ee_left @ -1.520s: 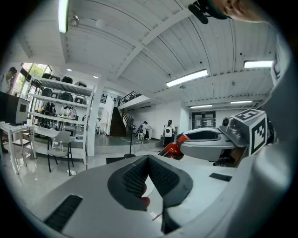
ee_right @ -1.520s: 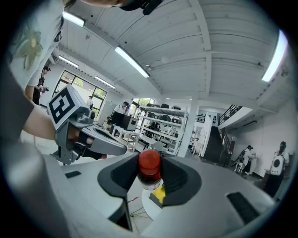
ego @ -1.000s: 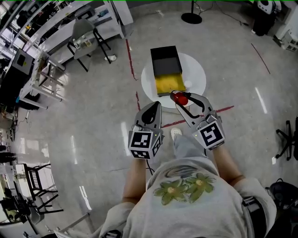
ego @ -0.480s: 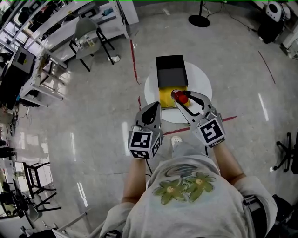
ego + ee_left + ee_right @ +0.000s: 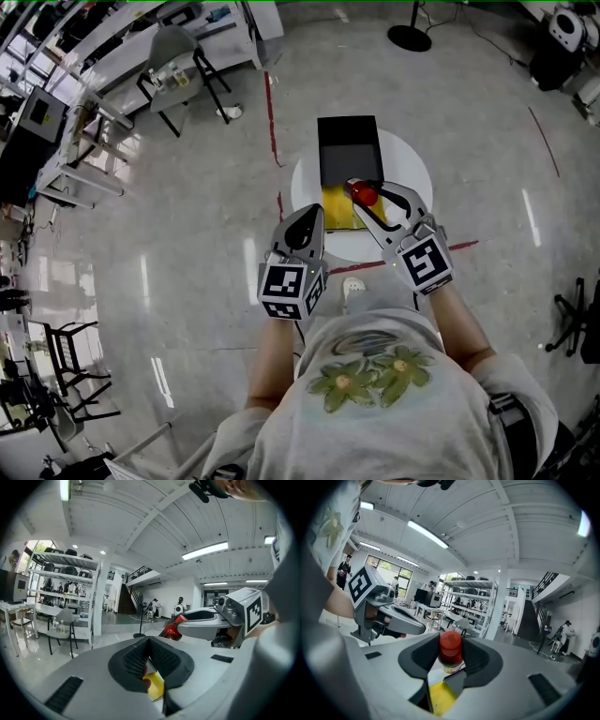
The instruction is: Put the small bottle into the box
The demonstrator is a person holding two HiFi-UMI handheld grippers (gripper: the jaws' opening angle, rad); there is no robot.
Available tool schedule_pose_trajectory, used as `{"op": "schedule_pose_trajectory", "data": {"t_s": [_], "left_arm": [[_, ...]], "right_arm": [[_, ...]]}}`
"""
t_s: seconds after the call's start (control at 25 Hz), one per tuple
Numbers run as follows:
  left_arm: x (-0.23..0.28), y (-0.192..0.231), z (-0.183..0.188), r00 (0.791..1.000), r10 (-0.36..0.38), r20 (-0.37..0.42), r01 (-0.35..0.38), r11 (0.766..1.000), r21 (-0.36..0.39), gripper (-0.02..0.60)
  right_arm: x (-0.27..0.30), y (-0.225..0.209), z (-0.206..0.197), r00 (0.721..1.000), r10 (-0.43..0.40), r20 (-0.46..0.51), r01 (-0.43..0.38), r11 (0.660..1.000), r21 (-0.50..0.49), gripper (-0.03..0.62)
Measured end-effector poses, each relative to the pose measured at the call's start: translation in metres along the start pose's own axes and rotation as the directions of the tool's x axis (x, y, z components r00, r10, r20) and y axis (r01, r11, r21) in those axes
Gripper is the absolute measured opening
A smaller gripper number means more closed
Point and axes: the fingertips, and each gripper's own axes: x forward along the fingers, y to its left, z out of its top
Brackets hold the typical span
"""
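Note:
The small bottle [image 5: 365,195], red-capped, is clamped between the jaws of my right gripper [image 5: 363,193]. It hangs over the near, yellow part of the box [image 5: 337,204]. The box's black half [image 5: 349,145] lies farther back on the round white table [image 5: 412,169]. In the right gripper view the bottle [image 5: 451,651] stands upright between the dark pads [image 5: 480,660], with the yellow box below. My left gripper [image 5: 308,216] is shut and empty, just left of the box at the table's near edge. In the left gripper view the pads [image 5: 136,658] meet, and the bottle [image 5: 170,630] shows at right.
Desks and a chair [image 5: 178,56] stand at the upper left. Red tape lines [image 5: 271,103] cross the shiny floor. A black stand base [image 5: 411,37] sits behind the table and an office chair [image 5: 574,314] at the far right. The person's shoe [image 5: 353,287] is near the table.
The table and box have come closer as both grippers advanced. The bottle has passed from the box's near edge to over its yellow part. The jaws stay as they were.

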Motion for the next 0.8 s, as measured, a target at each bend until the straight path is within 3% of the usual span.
{"op": "schedule_pose_trajectory", "data": {"t_s": [0.8], "left_arm": [[0.060,0.039,-0.036,0.997,0.017,-0.080,-0.023,0.997,-0.077,0.005]], "right_arm": [[0.061,-0.021,-0.072,0.988,0.088,-0.127,-0.082,0.995,0.053,0.150]]}}
